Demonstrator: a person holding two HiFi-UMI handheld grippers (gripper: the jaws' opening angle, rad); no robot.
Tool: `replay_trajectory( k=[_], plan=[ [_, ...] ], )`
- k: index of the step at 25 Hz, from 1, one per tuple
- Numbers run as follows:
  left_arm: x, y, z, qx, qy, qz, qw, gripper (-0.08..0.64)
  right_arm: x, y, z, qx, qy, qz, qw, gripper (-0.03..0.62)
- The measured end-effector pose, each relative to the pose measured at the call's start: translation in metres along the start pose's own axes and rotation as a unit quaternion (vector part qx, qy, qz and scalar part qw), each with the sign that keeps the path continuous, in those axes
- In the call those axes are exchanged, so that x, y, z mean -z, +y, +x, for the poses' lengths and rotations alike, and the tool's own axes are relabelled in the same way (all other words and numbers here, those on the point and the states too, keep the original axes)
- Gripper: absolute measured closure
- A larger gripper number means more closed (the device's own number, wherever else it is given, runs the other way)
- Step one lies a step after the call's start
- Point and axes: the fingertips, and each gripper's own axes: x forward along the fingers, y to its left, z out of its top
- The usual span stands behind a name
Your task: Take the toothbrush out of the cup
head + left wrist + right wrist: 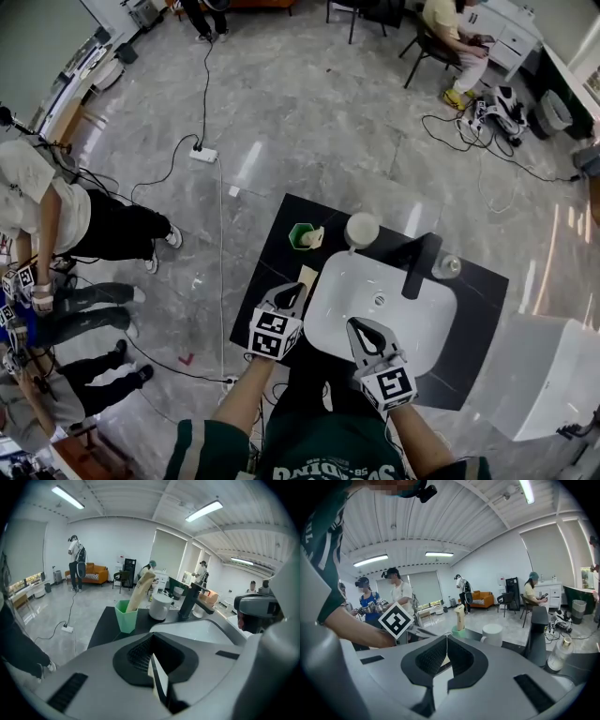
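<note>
- The toothbrush (140, 588), a pale, wrapped-looking stick, stands in the green cup (125, 618). Its lower end is inside and its upper end is well clear of the rim.
- Its long axis is near upright. In the left gripper view it leans to the right at the top.
- The cup stands at the far left corner of the black counter (270, 277), just beside a white cup (361, 228).
- The left tongs (292, 292) are at the counter's near left, pointing towards the cup. The toothbrush lies ahead of them and apart, and nothing stands between.
- The left jaws are closed together. A thin pale strip (307, 278) shows at their tip, and I cannot tell whether it is pinched or lies on the counter.
- The right tongs (356, 326) are over the near edge of the white sink (412, 323), jaws together, gripping nothing.
- Judgement: the left hand is the nearer. Its jaws must part before they can close on the upper end.
- The tap (419, 264) and a small bottle (447, 266) stand behind the sink.
- The room has a grey polished floor (309, 112) with trailing cables, people standing to the left and one person seated at the far side.
</note>
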Motion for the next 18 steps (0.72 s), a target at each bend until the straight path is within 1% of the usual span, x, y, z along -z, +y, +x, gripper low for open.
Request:
replay_trajectory(
  k=[4, 6, 9, 12, 15, 18],
  plan=[
    [-0.018, 0.000, -0.002, -0.015, -0.034, 0.036, 0.9986, 0.551, -0.003, -0.001, -0.002, 0.003, -0.004, -0.004, 1.000, 0.552],
    [-0.026, -0.001, -0.003, -0.019, -0.044, 0.044, 0.9979, 0.551, -0.003, -0.002, -0.003, 0.007, -0.003, -0.003, 1.000, 0.552],
    [-0.033, -0.002, 0.000, -0.012, -0.053, 0.046, 0.9975, 0.549, -0.004, -0.003, -0.004, 0.009, -0.003, -0.004, 1.000, 0.552],
    [-0.035, -0.004, 0.002, -0.001, -0.049, 0.052, 0.9974, 0.543, -0.004, -0.004, -0.004, 0.012, -0.005, -0.004, 1.000, 0.552],
    [-0.037, -0.004, 0.004, 0.002, -0.045, 0.063, 0.9970, 0.491, -0.005, -0.004, -0.004, 0.016, -0.007, -0.004, 1.000, 0.552],
    [-0.036, -0.004, 0.009, 0.006, -0.041, 0.067, 0.9969, 0.462, -0.006, -0.007, -0.006, 0.019, -0.008, -0.004, 1.000, 0.552]
  ],
)
